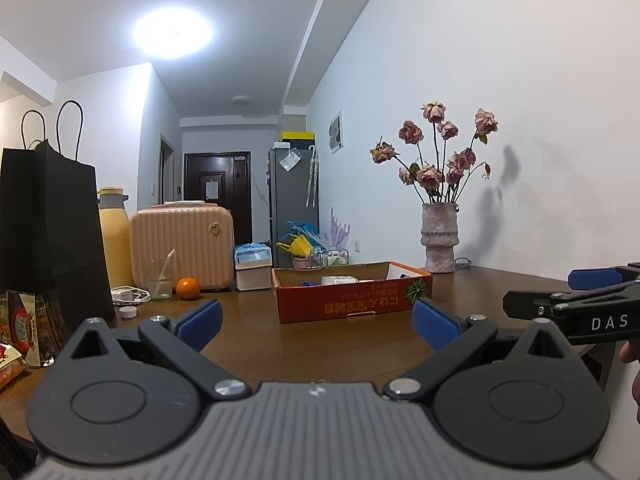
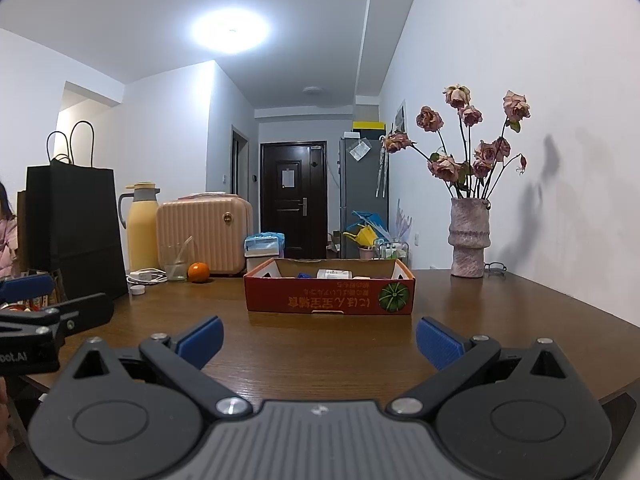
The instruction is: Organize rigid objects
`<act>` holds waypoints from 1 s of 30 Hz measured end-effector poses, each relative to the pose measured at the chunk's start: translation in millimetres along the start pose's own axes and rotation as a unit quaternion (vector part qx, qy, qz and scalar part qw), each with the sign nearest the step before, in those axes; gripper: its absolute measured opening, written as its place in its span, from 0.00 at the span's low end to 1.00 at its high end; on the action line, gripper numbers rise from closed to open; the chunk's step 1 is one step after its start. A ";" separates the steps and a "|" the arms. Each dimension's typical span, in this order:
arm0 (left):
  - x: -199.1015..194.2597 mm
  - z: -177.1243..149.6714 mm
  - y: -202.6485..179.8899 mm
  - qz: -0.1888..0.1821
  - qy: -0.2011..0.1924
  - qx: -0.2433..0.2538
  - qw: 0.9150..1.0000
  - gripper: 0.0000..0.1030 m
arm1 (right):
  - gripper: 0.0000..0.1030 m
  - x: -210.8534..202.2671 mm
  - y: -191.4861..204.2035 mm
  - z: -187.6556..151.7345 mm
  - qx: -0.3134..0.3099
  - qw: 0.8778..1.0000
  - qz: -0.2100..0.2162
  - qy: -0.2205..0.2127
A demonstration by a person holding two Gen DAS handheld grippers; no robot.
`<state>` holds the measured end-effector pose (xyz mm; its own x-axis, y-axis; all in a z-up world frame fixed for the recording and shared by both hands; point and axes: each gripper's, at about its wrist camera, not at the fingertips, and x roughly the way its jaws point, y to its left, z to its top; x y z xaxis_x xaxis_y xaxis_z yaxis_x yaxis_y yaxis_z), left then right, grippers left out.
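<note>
A shallow red cardboard box (image 1: 348, 300) (image 2: 328, 296) sits on the brown wooden table (image 1: 312, 344) (image 2: 320, 344), holding a white packet (image 1: 339, 280) (image 2: 334, 274) and a blue item (image 2: 304, 275). My left gripper (image 1: 318, 324) is open and empty, low over the table in front of the box. My right gripper (image 2: 320, 342) is open and empty, also in front of the box. The right gripper shows at the right edge of the left wrist view (image 1: 576, 296); the left gripper shows at the left edge of the right wrist view (image 2: 44, 300).
At the table's left stand a black paper bag (image 1: 48, 216) (image 2: 72, 232), yellow thermos (image 1: 114, 236) (image 2: 142, 228), pink case (image 1: 182, 248) (image 2: 204, 236), glass (image 1: 160, 280) (image 2: 176, 264), orange (image 1: 187, 288) (image 2: 199, 272), white charger (image 1: 128, 295) and bottle cap (image 2: 138, 289). A vase of dried roses (image 1: 439, 240) (image 2: 469, 240) stands back right. Snack packets (image 1: 20, 320) lie at left.
</note>
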<state>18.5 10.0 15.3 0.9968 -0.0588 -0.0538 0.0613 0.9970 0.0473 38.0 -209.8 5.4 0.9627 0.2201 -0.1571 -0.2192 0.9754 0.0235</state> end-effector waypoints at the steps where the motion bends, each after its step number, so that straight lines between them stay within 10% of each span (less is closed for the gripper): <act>1: 0.0 0.3 -0.1 0.000 0.000 0.000 1.000 1.00 | 1.00 0.1 0.0 -0.1 0.001 1.000 -0.001 0.001; 30: 0.8 0.7 0.7 -0.006 0.007 -0.001 1.000 1.00 | 1.00 1.8 0.1 0.5 0.004 1.000 -0.002 0.005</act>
<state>19.3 10.6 16.0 0.9952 -0.0703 -0.0686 0.0734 0.9963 0.0445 39.8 -209.3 5.6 0.9619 0.2161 -0.1674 -0.2139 0.9763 0.0316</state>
